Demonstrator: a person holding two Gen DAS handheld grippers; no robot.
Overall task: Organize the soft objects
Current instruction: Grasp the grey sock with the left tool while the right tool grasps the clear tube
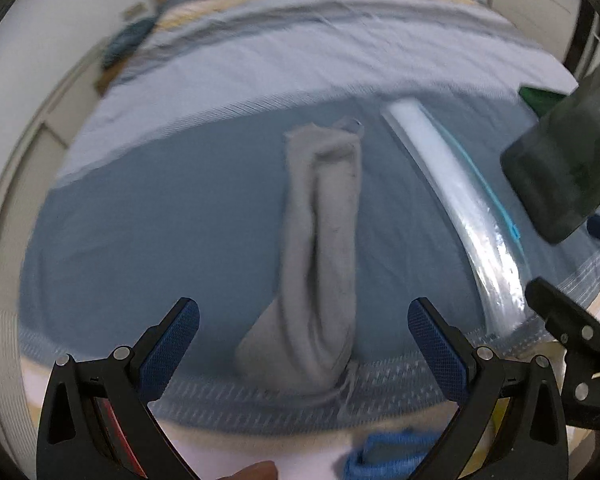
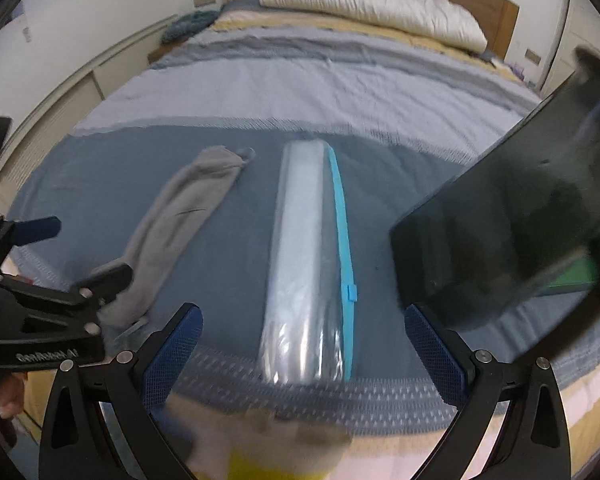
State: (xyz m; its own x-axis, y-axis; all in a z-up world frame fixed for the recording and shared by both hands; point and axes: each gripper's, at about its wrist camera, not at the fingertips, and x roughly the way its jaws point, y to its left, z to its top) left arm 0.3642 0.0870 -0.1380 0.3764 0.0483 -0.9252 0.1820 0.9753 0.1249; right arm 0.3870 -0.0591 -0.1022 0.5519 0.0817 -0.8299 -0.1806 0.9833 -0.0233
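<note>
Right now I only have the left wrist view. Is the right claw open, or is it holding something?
Observer: The right claw is open and holds nothing.
Operator: What is in front of it?
Observer: The rolled clear bag lies lengthwise on the bed, straight ahead between the fingers.
Operator: Where is its zip?
Observer: The blue zip strip runs along the bag's right edge, with the slider toward the near end.

Matt grey cloth sock (image 1: 320, 248) — glossy clear plastic bag (image 2: 304, 264) — woven bedspread (image 2: 260, 92).
</note>
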